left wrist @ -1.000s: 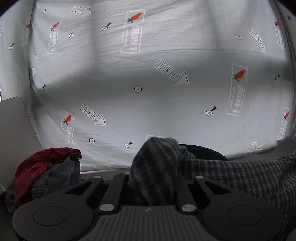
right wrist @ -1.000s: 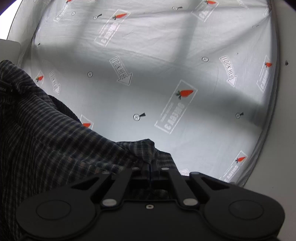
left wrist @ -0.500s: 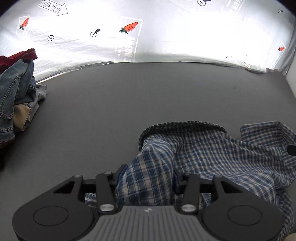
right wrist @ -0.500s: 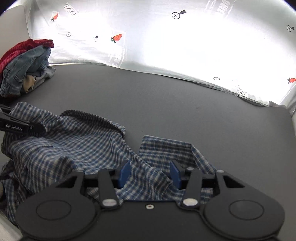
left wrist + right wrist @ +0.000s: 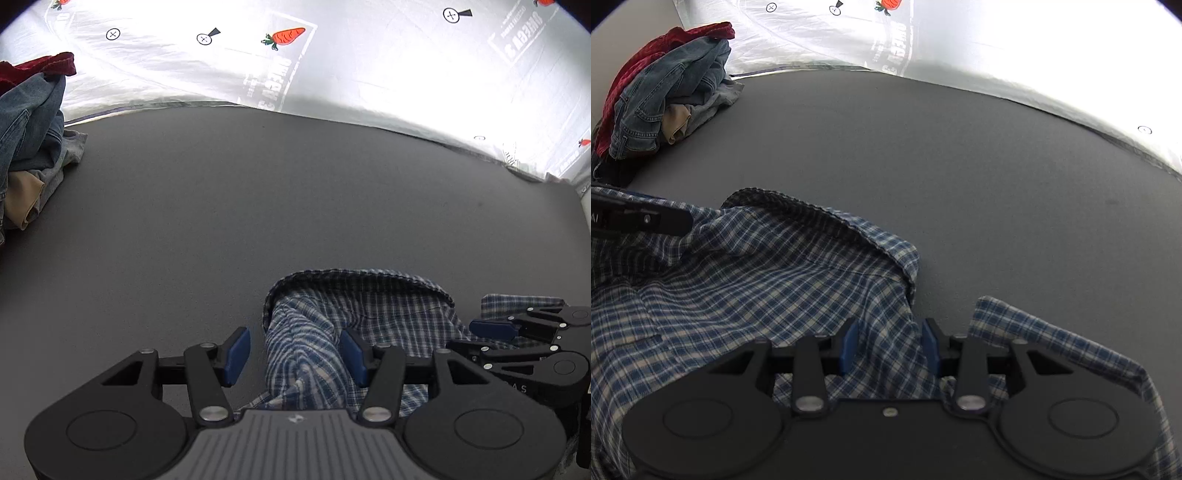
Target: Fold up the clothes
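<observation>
I look down at a blue checked shirt (image 5: 746, 295) lying crumpled on the dark grey surface (image 5: 258, 206). My left gripper (image 5: 295, 350) has just been opening. Its blue pads (image 5: 236, 350) stand wide, and a bunched fold of the shirt sits between them. The fold lies against the right pad but the left pad is clear of it, so I am not squeezing it. My right gripper (image 5: 889, 347) has just been closing a bit. A ridge of the shirt near the collar (image 5: 820, 218) runs between its pads, with cloth touching both sides. I cannot tell if it is pinching hard. A pile of other clothes (image 5: 665, 88), red and blue jeans cloth, sits far off at the back left corner. A white sheet with carrots (image 5: 284, 35) hangs behind the surface
</observation>
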Demonstrator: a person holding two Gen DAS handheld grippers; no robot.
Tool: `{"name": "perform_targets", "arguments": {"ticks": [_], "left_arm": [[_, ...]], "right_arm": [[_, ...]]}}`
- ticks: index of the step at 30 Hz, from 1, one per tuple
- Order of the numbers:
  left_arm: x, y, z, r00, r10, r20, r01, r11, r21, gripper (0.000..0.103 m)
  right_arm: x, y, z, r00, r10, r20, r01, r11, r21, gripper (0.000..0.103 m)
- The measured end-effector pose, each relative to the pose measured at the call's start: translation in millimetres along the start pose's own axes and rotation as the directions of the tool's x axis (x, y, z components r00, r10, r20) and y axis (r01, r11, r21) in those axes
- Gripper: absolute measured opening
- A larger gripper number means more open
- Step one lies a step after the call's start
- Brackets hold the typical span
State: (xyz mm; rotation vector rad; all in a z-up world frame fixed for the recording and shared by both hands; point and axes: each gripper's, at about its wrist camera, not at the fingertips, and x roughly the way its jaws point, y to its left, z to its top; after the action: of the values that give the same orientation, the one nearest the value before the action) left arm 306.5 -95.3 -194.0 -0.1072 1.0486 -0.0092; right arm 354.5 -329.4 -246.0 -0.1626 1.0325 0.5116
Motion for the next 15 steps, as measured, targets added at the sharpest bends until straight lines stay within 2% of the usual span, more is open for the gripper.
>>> {"name": "perform_targets", "arguments": {"ticks": [3, 4, 5, 6, 7, 9, 12, 15], "left_arm": [[18, 10, -6, 0.997, -0.030, -0.075, 0.025, 0.997, -0.072, 0.053], [21, 16, -9, 0.994, -0.060, -0.095, 0.048, 0.991, -0.124, 0.047], [23, 21, -11, 0.990, -0.093, -0.111, 0.072, 0.981, -0.180, 0.042], [23, 26, -13, 0.989, -0.098, -0.109, 0.073, 0.974, -0.216, 0.032], [20, 28, -14, 0.992, -0.080, -0.096, 0.056, 0.971, -0.231, 0.021], [11, 35, -11, 0.995, -0.081, -0.059, 0.062, 0.962, -0.265, 0.016], [-8, 49, 1, 0.992, -0.125, 0.035, 0.130, 0.929, -0.346, 0.012], [-22, 44, 36, 0.981, -0.136, 0.139, 0.178, 0.918, -0.355, 0.010]], "right_arm": [[11, 1, -7, 0.999, -0.006, -0.039, 0.007, 0.999, 0.050, 0.037], [14, 2, -10, 0.999, -0.006, -0.048, 0.009, 0.998, 0.065, 0.035], [12, 3, -13, 0.999, -0.018, -0.033, 0.020, 0.997, 0.072, 0.026], [10, 4, -16, 0.999, -0.023, -0.035, 0.026, 0.996, 0.080, 0.006], [5, 5, -18, 0.999, -0.038, -0.011, 0.039, 0.995, 0.092, 0.004], [-10, 9, -20, 0.995, -0.087, 0.056, 0.081, 0.991, 0.103, 0.003], [-41, 21, -15, 0.957, -0.204, 0.208, 0.197, 0.979, 0.053, 0.002], [-63, 42, 2, 0.877, -0.323, 0.357, 0.365, 0.929, -0.056, 0.002]]}}
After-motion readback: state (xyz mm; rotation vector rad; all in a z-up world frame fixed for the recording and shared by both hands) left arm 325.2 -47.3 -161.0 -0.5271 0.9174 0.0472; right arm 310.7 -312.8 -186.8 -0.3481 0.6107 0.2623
